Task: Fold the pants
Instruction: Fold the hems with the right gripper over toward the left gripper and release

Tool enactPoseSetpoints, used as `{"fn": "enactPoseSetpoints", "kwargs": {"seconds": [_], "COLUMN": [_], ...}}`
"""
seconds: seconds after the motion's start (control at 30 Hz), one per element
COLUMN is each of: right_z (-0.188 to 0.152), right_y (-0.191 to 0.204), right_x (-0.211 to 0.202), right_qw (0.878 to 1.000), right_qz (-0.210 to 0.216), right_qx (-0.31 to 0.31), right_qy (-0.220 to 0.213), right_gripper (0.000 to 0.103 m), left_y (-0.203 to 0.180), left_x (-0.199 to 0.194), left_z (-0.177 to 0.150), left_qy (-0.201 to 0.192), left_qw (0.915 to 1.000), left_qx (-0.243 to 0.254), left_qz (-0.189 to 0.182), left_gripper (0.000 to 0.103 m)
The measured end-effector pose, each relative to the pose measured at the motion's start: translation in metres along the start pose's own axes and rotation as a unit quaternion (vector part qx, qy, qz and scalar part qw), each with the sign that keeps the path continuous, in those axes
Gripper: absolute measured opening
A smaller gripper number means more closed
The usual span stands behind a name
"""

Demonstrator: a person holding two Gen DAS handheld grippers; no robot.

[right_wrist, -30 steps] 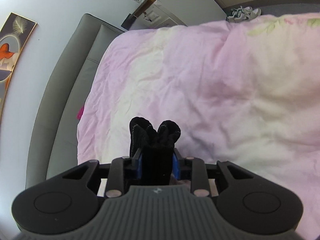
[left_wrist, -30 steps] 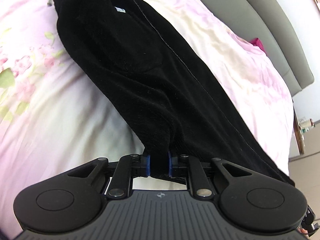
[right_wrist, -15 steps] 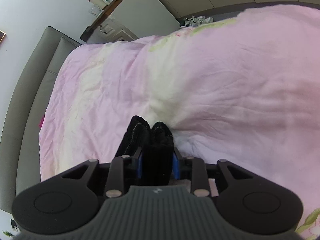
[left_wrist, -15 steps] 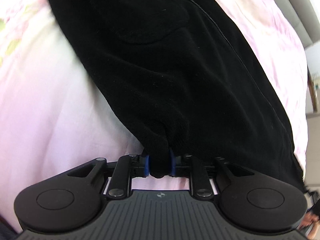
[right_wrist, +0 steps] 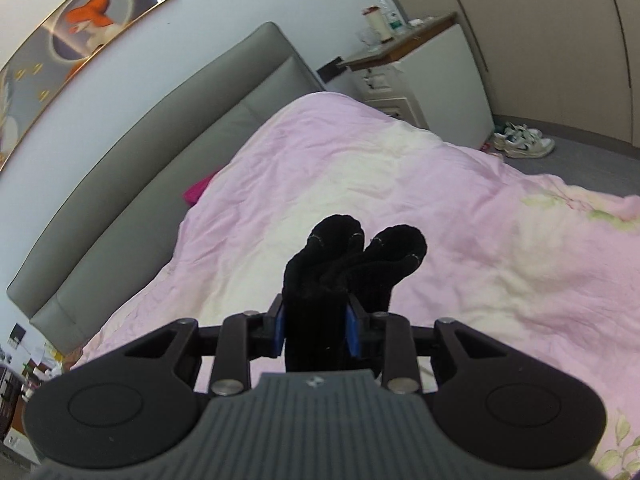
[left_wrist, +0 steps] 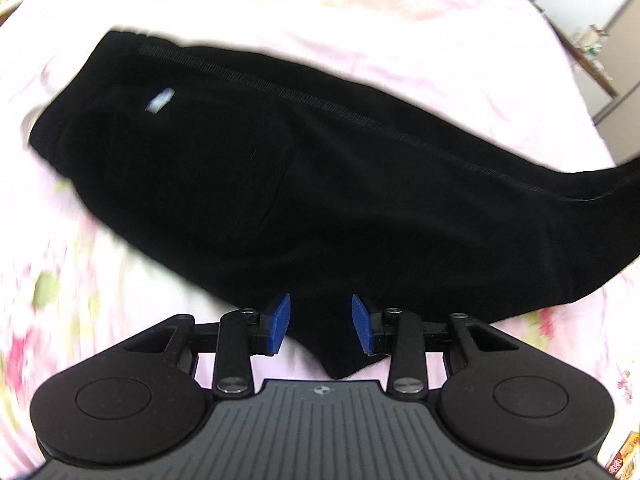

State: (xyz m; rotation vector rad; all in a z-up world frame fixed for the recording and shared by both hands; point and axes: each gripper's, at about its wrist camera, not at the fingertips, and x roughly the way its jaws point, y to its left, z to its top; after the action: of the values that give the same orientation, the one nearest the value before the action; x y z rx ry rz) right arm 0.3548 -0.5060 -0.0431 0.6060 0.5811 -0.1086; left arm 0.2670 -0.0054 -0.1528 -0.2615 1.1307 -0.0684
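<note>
Left wrist view looks down on the black pants [left_wrist: 304,184], which lie flat on the pink bed [left_wrist: 360,12]. Their long axis runs across the picture, waistband at the left and legs trailing off to the right, where the cloth lifts out of frame. The left claw [left_wrist: 320,325] sits at the near edge of the pants, about halfway along. Its jaws are opening, the blue pads clear of the cloth, and only a small point of fabric pokes down between them, untouched. So the left claw grips nothing.

The right wrist view shows the right claw [right_wrist: 316,330] clamped on a bunched fold of the pants, two rounded lobes of black cloth sticking up past the pads. It is raised over the bed and aimed toward the grey headboard [right_wrist: 168,128].

As I judge it, the coming fold depends on the right claw, which holds the leg end. That end has to travel along the long axis toward the waistband, while the left claw stays free at the middle, near the fold line.
</note>
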Motion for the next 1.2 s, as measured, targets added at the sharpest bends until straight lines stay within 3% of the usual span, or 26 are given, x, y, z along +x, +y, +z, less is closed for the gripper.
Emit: {"fn": "enactPoseSetpoints", "kwargs": {"seconds": [0.2,0.4,0.53,0.67,0.77,0.87,1.03,1.13,1.2], "right_z": [-0.036,-0.122,-0.198,-0.282,-0.328,-0.342,-0.304,-0.291,-0.290], "right_y": [0.120,0.204,0.232,0.237,0.230,0.226,0.228,0.238,0.244], "right_x": [0.015,0.066,0.102,0.129,0.134,0.131,0.119,0.129,0.151], "right_qw": [0.995,0.980,0.964,0.938,0.918,0.907,0.917,0.920,0.918], "right_qz": [0.048,0.083,0.091,0.086,0.086,0.104,0.138,0.093,0.077], "right_qx": [-0.090,-0.159,-0.206,-0.269,-0.320,-0.340,-0.291,-0.308,-0.304], "right_qy": [0.022,0.084,0.142,0.203,0.216,0.224,0.235,0.224,0.245], "right_gripper": [0.026,0.026,0.026,0.026,0.029,0.046,0.052,0.051,0.051], "left_y": [-0.010,0.000,0.025,0.051,0.055,0.061,0.048,0.038,0.039], "left_x": [-0.003,0.011,0.031,0.033,0.040,0.046,0.053,0.050,0.049], "left_z": [0.029,0.032,0.037,0.037,0.039,0.039,0.054,0.059,0.060], "left_qy": [-0.036,-0.040,-0.029,-0.022,-0.023,-0.030,-0.046,-0.047,-0.047], "left_qw": [0.9987,0.9981,0.9983,0.9974,0.9961,0.9937,0.9943,0.9961,0.9959], "left_qx": [0.025,0.019,-0.008,-0.036,-0.047,-0.060,-0.050,-0.036,-0.036], "left_qz": [-0.027,-0.043,-0.050,-0.059,-0.070,-0.089,-0.081,-0.065,-0.068], "left_gripper": [0.042,0.042,0.042,0.042,0.042,0.042,0.042,0.042,0.042]}}
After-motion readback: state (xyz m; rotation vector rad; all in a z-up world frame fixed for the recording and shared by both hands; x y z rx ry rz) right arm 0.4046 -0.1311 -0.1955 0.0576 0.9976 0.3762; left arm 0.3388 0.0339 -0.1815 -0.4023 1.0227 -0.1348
